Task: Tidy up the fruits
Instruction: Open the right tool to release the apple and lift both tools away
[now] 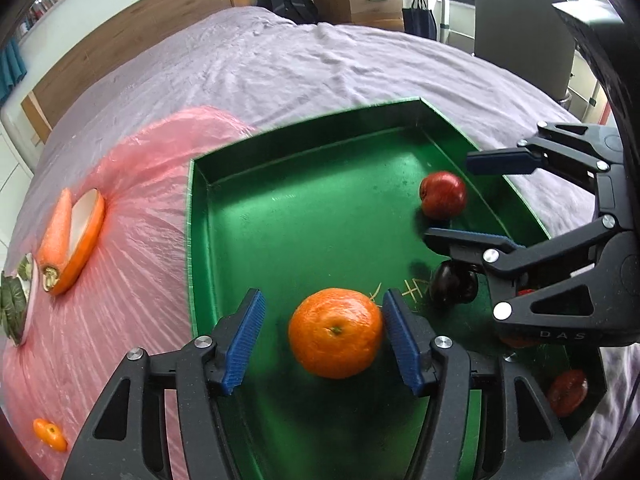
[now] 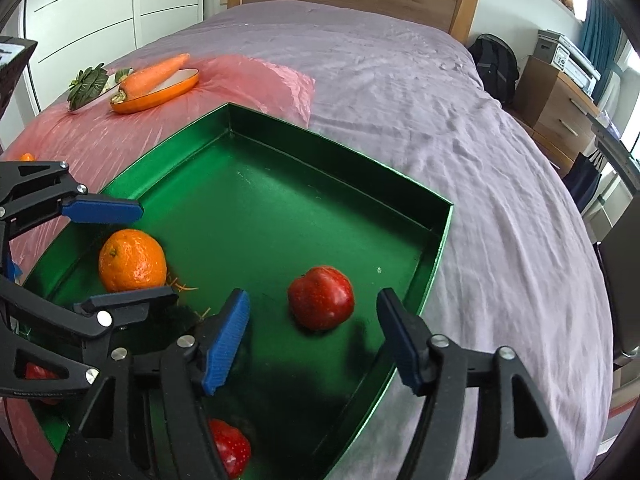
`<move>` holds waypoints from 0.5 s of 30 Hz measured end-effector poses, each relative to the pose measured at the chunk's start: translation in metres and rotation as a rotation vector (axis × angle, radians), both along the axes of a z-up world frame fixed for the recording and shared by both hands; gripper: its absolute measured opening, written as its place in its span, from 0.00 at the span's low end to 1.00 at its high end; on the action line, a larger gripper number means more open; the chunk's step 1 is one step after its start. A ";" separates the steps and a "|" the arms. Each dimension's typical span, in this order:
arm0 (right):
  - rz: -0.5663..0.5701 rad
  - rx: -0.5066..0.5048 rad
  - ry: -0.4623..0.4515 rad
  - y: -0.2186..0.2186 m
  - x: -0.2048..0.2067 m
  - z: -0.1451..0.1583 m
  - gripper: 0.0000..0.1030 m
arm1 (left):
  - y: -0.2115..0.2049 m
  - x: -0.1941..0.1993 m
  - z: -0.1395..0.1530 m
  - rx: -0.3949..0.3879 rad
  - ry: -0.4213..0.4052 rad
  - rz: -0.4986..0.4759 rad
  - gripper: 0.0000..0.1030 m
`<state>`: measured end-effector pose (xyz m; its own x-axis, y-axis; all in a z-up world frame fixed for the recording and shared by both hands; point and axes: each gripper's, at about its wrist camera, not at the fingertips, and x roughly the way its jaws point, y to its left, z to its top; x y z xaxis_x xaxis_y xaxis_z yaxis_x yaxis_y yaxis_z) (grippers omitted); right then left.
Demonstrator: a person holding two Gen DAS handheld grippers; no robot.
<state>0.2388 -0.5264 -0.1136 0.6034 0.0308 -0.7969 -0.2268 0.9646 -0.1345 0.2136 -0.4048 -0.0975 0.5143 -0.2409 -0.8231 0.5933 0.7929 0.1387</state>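
Left hand-held gripper (image 1: 324, 336) is sitting wide open w/ orange (image 1: 335, 332) between its pads, lying in green tray (image 1: 280, 216) on the bed. Right hand-held gripper (image 2: 314, 336) is hanging wide too — red apple (image 2: 321, 297) just ahead, not gripped.

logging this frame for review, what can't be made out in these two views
- Dark fruit: left wrist view, half behind the right gripper; kind unclear.
- Red fruit: right wrist view, partly behind that gripper's own finger.
- Small orange piece: left wrist view, too small and distorted near the edge.
- Leafy item: left wrist view, cut off by the edge.
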 end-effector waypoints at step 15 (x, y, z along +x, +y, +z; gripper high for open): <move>-0.116 0.010 -0.079 0.000 -0.090 0.073 1.00 | 0.047 -0.082 0.074 -0.052 -0.126 0.048 0.55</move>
